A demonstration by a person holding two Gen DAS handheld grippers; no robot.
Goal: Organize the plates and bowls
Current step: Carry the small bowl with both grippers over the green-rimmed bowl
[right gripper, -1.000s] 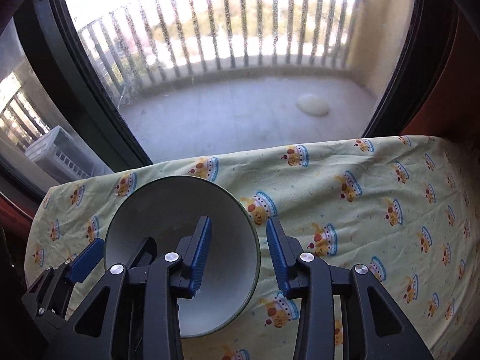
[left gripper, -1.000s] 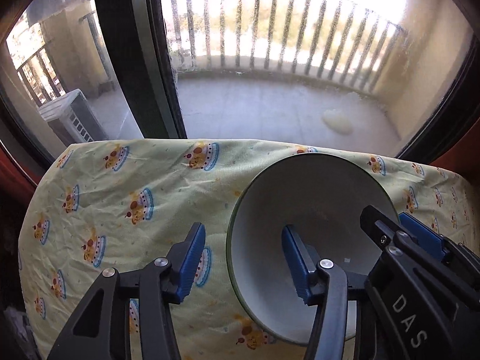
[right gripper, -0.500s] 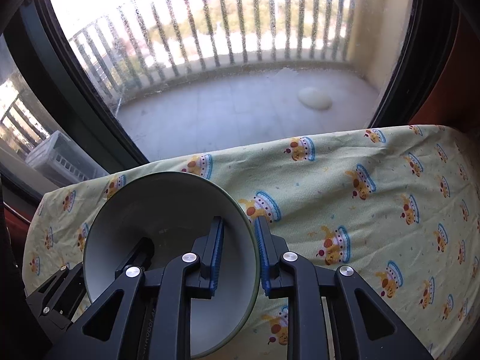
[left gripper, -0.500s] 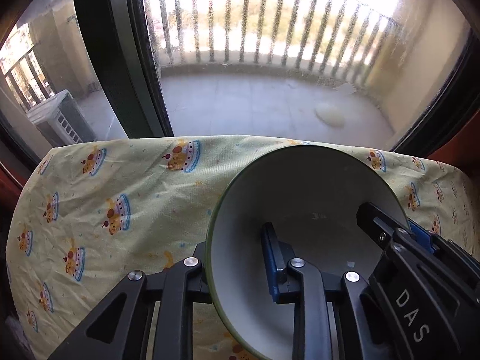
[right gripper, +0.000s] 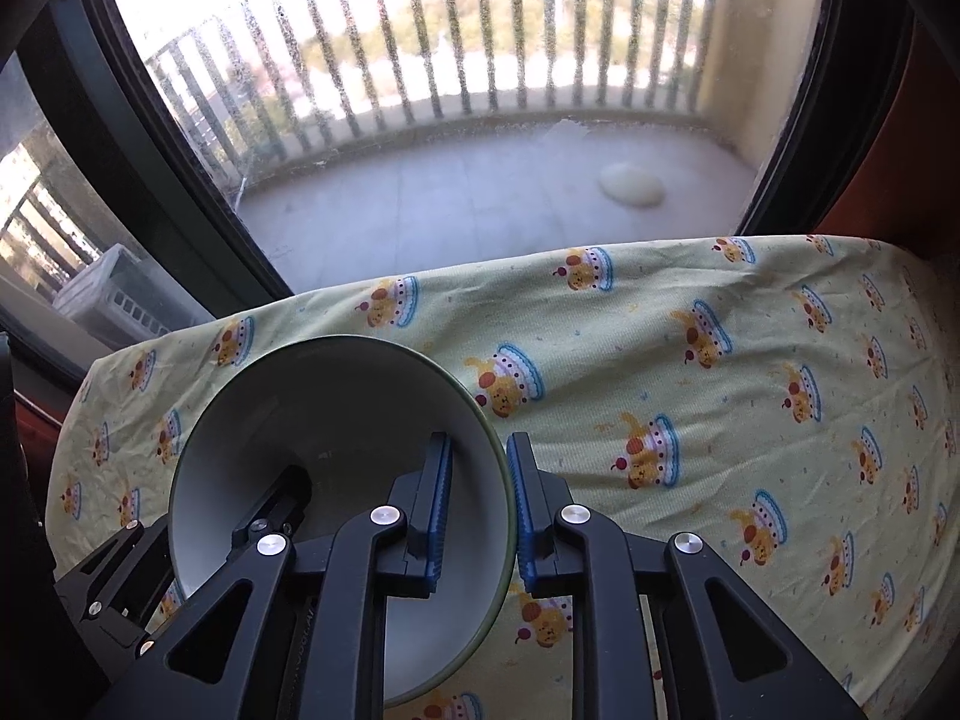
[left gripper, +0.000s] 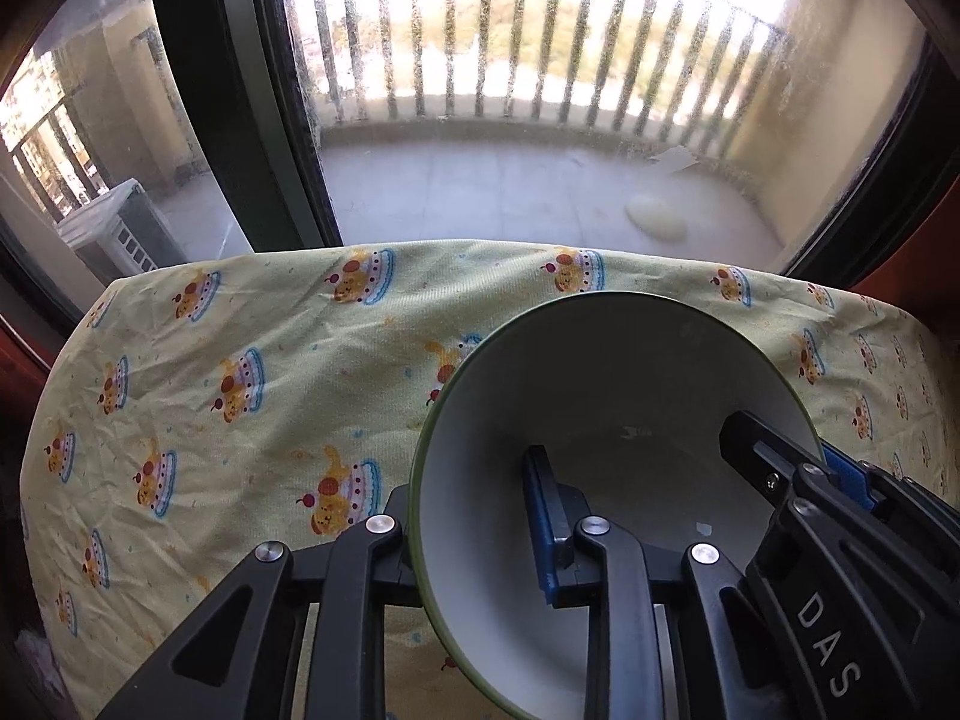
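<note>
A white bowl with a green rim (left gripper: 624, 384) (right gripper: 336, 414) is held over the table in its yellow cartoon-print cloth (left gripper: 240, 360) (right gripper: 690, 390). My left gripper (left gripper: 474, 528) is shut on the bowl's left wall, one blue pad inside and one finger outside. My right gripper (right gripper: 480, 510) is shut on the bowl's right wall, one pad inside and one outside. Each gripper shows in the other's view, the right one in the left wrist view (left gripper: 840, 480) and the left one in the right wrist view (right gripper: 180, 540). No plates are in view.
The table's far edge runs along a large window with a dark frame (left gripper: 252, 90) (right gripper: 168, 192). Beyond it lie a balcony with a railing (left gripper: 510, 60) and an outdoor air-conditioner unit (left gripper: 114, 234).
Both grippers closed from open onto opposite sides of the bowl's rim. The bowl now sits a little lower and more to the right in the left wrist view.
</note>
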